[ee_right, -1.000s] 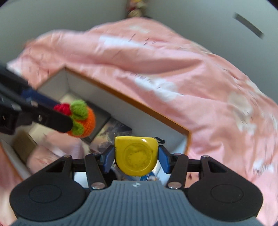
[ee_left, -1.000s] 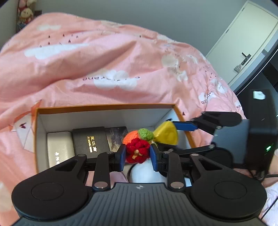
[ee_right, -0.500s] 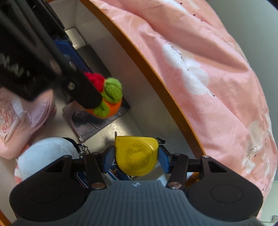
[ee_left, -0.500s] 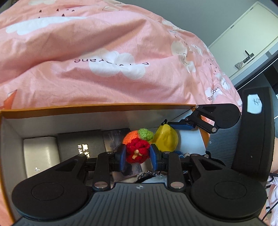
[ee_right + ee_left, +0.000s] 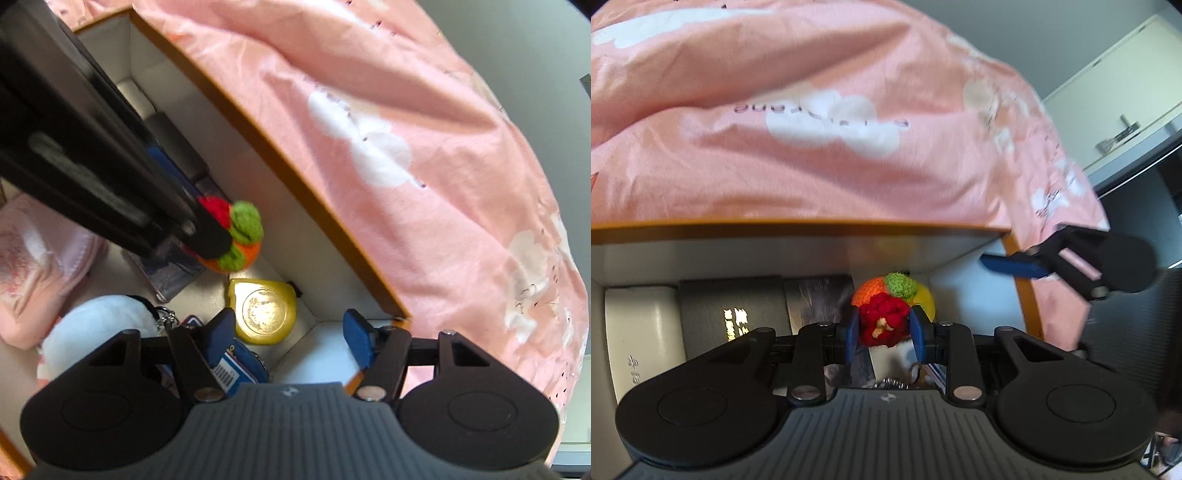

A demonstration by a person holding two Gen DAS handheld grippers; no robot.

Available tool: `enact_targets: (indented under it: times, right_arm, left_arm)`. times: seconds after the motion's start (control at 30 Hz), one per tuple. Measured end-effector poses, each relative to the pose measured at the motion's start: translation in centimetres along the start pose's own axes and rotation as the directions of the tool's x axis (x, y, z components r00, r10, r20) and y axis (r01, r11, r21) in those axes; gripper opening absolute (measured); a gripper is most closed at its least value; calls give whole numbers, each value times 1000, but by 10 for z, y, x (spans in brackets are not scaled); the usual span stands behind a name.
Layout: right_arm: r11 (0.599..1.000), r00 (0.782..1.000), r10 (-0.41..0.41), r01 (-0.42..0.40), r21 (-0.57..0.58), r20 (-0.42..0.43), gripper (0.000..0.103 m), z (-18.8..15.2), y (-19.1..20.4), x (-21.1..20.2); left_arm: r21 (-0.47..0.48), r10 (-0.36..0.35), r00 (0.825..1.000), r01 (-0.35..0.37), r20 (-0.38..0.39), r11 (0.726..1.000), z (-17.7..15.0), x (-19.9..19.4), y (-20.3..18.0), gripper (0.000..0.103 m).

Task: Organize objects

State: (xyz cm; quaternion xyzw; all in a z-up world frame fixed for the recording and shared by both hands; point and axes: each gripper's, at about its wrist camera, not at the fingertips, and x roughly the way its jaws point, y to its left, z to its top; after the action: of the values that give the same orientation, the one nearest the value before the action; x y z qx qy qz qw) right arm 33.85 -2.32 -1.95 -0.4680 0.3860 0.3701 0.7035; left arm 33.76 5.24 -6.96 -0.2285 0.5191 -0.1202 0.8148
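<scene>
An orange-rimmed white box (image 5: 798, 227) lies on the pink bed. My left gripper (image 5: 884, 326) is shut on a crocheted toy (image 5: 884, 321) of red, orange and green, held over the box's far right part; the toy also shows in the right wrist view (image 5: 240, 236). My right gripper (image 5: 290, 334) is open and empty above the box's corner. A yellow tape measure (image 5: 264, 312) lies on the box floor in that corner, just beyond the right fingers (image 5: 221, 334). In the left wrist view it peeks out behind the toy (image 5: 925, 297).
Inside the box lie a white case (image 5: 646, 325), a black case with gold lettering (image 5: 738, 314), a dark card (image 5: 820, 299), a white plush with a key ring (image 5: 107, 317), a pink pouch (image 5: 40, 258) and a blue item (image 5: 236, 365). The pink quilt (image 5: 812, 110) rises behind the box.
My right gripper has opened and let go of the yellow tape measure, which now lies in the box corner. My left gripper has moved lower into the box, still shut on the toy.
</scene>
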Motion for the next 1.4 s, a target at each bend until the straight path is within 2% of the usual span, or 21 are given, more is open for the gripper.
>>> enact_targets:
  times: [0.33,0.4,0.43,0.47,0.57,0.67,0.77,0.87,0.93,1.0,1.13,1.2,1.33,1.4]
  right_arm:
    - [996,997,16,-22,86,74,66,-20,-10,-24]
    - [996,997,13,-19,84,80,66,-21,-8,-26]
    - [996,997,13,-20,84,81,66,-21,-7,-27]
    - [996,997,15,-22,85,81,66,-21,-7,-28]
    - [996,996,14,-21,87,84,66,-20,-10,-27]
    - [995,996,9,-18,96,89,66,-25,4,-38]
    - [992,994,10,-23,122,106,66,-30,6,-52]
    - [984,990,9,-34,173,143,66,-34,8,-71]
    - [973,984,2,-43,226,177,67,-40,9,-89]
    - [957,975,-14,-51,285,220,67,-46,12,-106]
    - [913,949,-31,-101,396,313,70,-62,18,-143]
    - [884,933,-46,-128,449,357,80,-70,21,-159]
    - [827,898,-113,-152,541,425,83,-84,33,-184]
    - [795,877,-148,-169,582,457,90,-91,40,-195]
  left_arm:
    - [-11,23,996,-24,-91,1000,-8,15,-11,34]
    - [-17,18,995,-20,-100,1000,-9,15,-12,36]
    - [-20,15,995,-17,-100,1000,-9,14,-12,41]
    - [-21,11,995,-14,-94,1000,-10,11,-12,46]
    - [-12,13,997,-14,-74,1000,-13,1,-16,49]
    - [10,24,999,-24,-43,1000,-17,-14,-23,52]
    - [63,42,999,-43,16,997,-26,-36,-35,53]
    - [125,91,991,-103,101,987,-36,-61,-49,54]
    - [158,136,975,-164,174,974,-45,-80,-58,54]
    - [171,180,951,-226,251,959,-55,-99,-66,56]
    - [162,209,906,-283,368,945,-72,-139,-79,69]
    - [157,221,881,-310,418,938,-81,-157,-85,76]
    - [135,267,808,-389,526,911,-102,-186,-95,87]
    - [124,293,768,-432,569,893,-115,-196,-100,88]
